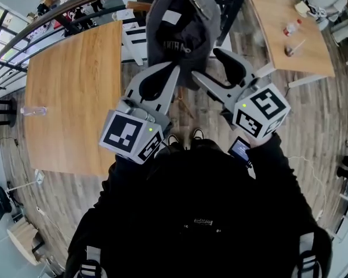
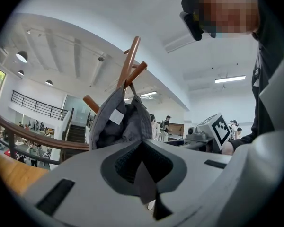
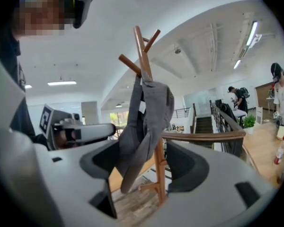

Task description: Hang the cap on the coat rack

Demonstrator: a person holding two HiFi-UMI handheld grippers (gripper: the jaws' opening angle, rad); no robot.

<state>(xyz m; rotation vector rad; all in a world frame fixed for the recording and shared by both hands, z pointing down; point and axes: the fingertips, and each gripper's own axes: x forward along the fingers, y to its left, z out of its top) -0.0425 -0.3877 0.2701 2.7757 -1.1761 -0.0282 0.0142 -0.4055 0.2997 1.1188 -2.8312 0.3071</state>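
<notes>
The grey cap (image 1: 180,33) hangs on the wooden coat rack (image 3: 142,46), draped over a peg with its brim pointing down. In the left gripper view the cap (image 2: 118,122) hangs from the rack's pegs (image 2: 130,60) just beyond the jaws. My left gripper (image 1: 174,69) sits just below the cap's left edge, shut, with nothing seen in its jaws (image 2: 142,141). My right gripper (image 1: 207,65) stands open below the cap's right side. From its own camera the cap (image 3: 151,112) and the rack's post (image 3: 159,174) show in the gap between the jaws (image 3: 142,148), untouched by the pads.
A long wooden table (image 1: 75,97) stands to the left. Another table (image 1: 290,45) at the right carries a bottle (image 1: 291,28). A curved railing (image 3: 203,136) runs behind the rack. People stand in the background. The floor is wood planks.
</notes>
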